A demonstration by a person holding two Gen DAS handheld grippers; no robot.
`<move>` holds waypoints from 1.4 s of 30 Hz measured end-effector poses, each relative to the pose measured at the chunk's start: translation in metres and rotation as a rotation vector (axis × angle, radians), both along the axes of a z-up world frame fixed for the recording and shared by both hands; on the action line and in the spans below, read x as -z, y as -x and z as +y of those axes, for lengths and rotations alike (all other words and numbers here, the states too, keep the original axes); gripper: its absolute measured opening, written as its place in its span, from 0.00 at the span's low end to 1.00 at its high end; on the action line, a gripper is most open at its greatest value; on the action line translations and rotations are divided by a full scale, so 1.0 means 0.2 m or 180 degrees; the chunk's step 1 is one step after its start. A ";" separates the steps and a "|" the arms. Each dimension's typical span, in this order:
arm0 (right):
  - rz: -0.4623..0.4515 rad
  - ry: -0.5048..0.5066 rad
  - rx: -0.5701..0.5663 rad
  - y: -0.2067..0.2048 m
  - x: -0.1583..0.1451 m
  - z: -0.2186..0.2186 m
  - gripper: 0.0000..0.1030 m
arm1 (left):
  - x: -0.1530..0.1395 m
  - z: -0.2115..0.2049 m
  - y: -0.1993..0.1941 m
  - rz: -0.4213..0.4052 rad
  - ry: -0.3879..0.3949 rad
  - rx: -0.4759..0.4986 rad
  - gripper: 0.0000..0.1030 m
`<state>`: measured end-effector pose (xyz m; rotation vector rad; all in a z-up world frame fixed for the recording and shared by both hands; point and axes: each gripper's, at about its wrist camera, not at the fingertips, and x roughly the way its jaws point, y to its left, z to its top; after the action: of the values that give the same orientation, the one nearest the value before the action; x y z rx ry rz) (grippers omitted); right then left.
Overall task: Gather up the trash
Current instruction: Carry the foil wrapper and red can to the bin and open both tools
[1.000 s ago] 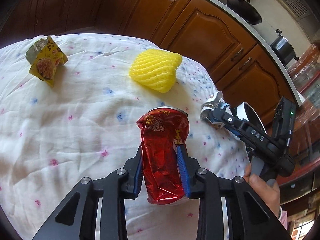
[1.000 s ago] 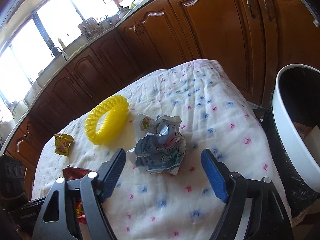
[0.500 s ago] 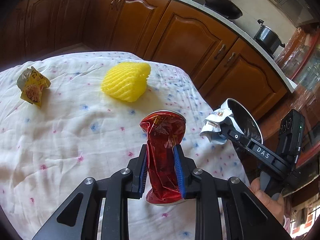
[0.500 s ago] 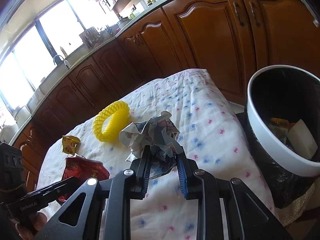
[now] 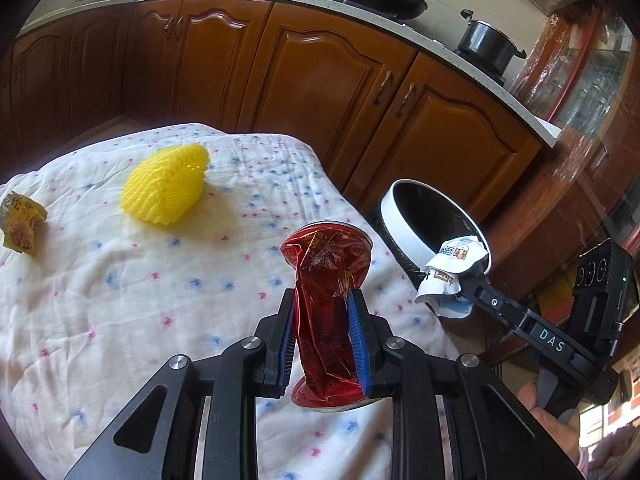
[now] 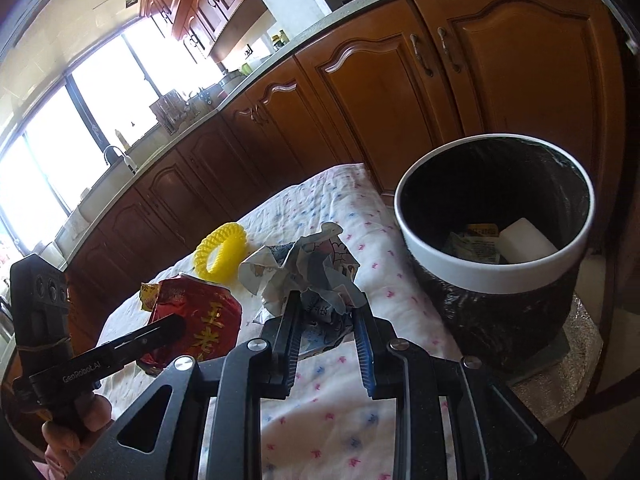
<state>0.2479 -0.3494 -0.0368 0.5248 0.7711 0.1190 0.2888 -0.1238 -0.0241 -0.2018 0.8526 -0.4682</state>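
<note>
The left gripper [image 5: 323, 330] has its jaws clamped on a crumpled red wrapper [image 5: 326, 300], lifted above the cloth-covered bench [image 5: 120, 300]; the right gripper [image 6: 328, 330] pinches a crumpled white paper [image 6: 304, 268] between its jaws, near the white-rimmed bin [image 6: 492, 280]; a yellow foam net [image 5: 166, 188] lies on the bench.

Cloth-covered table [image 5: 100, 320] with yellow foam net [image 5: 166, 188] and small yellow wrapper [image 5: 20, 226] well apart.

Left claw [image 5: 322, 334] and right claw [image 6: 327, 330] both clamped, raised
</note>
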 end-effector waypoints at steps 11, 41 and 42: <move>-0.0011 0.0027 0.0296 0.11 -0.01 -0.22 0.24 | -0.04 -0.24 -0.08 -0.0064 -0.0070 0.0268 0.22; 0.0189 0.0332 0.0672 -0.11 0.02 -0.65 0.25 | -0.01 -0.93 -0.68 -0.0027 -0.0312 0.0672 0.22; 0.0224 0.0346 0.0657 -0.13 0.03 -0.66 0.25 | -0.01 -0.96 -0.70 -0.0005 -0.0338 0.0690 0.22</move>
<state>0.2740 -0.4807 -0.0424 0.5043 0.7827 -0.1326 0.4296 -0.3151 -0.0227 -0.0107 0.8997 -0.6235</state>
